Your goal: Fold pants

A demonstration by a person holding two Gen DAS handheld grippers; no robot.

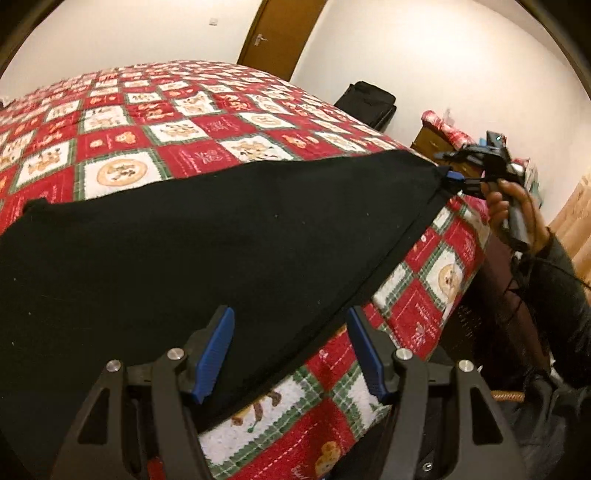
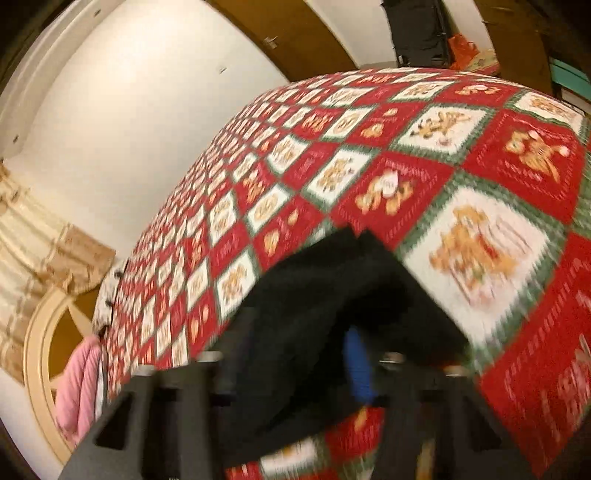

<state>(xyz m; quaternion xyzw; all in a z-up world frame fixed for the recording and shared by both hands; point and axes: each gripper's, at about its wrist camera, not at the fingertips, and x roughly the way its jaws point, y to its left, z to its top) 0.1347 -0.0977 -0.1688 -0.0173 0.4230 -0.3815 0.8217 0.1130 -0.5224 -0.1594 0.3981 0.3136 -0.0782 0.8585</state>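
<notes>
Black pants, flat on quilted bed, one corner gripped.
Left tool (image 1: 290, 354): jaws apart over the pants (image 1: 207, 240) hem, holding nothing; close on this corner first. Right tool (image 1: 456, 179): clamped on the far corner; lift both evenly over the bed (image 1: 177, 122).

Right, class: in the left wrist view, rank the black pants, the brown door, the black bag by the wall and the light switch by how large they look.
1. Black pants, though nearest the camera.
2. Brown door, partly cut off.
3. Black bag.
4. Light switch.
</notes>
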